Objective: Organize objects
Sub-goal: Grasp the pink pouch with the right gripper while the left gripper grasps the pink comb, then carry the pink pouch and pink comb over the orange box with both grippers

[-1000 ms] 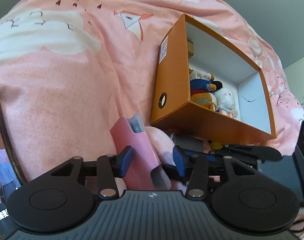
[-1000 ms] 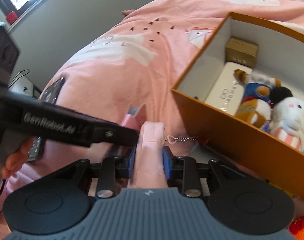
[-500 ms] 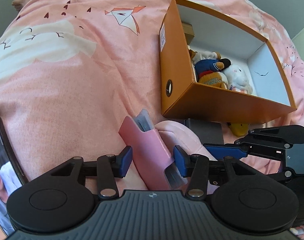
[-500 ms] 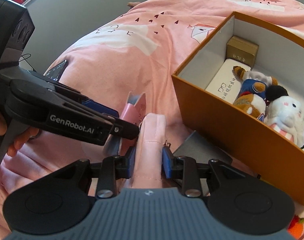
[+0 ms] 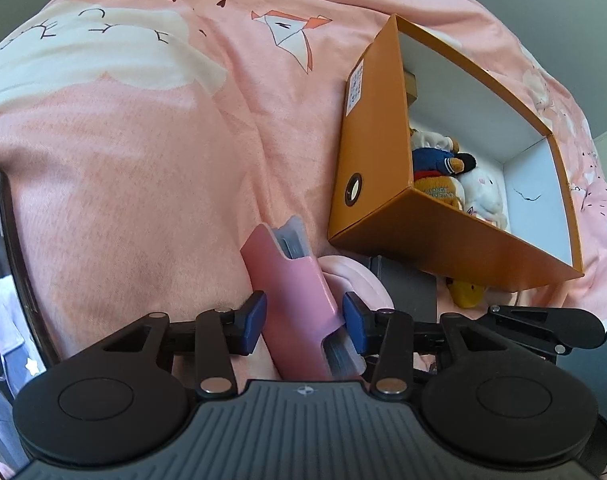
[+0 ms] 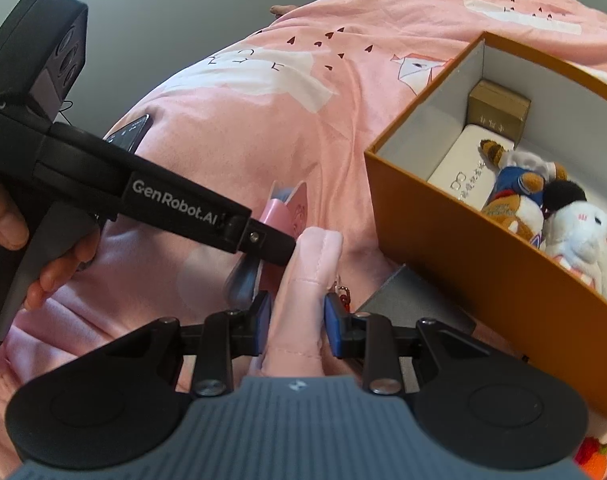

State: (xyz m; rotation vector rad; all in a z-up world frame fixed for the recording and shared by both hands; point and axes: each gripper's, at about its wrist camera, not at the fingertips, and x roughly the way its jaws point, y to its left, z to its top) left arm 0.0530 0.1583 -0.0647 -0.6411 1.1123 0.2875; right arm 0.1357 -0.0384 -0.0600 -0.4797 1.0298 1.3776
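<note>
A pink bedspread with white clouds and a folded-paper fox print fills the ground ahead of both grippers. On it, ahead and to the right of each gripper, stands an open orange box with white inner walls. Inside it lie plush toys: a white bunny, a brown figure in blue, and beyond them a white case and a small gold-brown box against the far wall. A dark phone lies on the bedspread at the far left of the left gripper.

The left gripper has its blue pads at a narrow setting around a pink card sleeve with grey cards showing at its top; the right pad touches the sleeve, while contact on the left pad I cannot tell for certain. The sleeve tilts up and leftward from between the fingers.

The right gripper is clamped on a soft pink pouch, which stands upright between its pads, just right of the left gripper's tip. A small bead chain hangs beside its right pad. A grey flat item lies under the box's near edge, just ahead-right.
</note>
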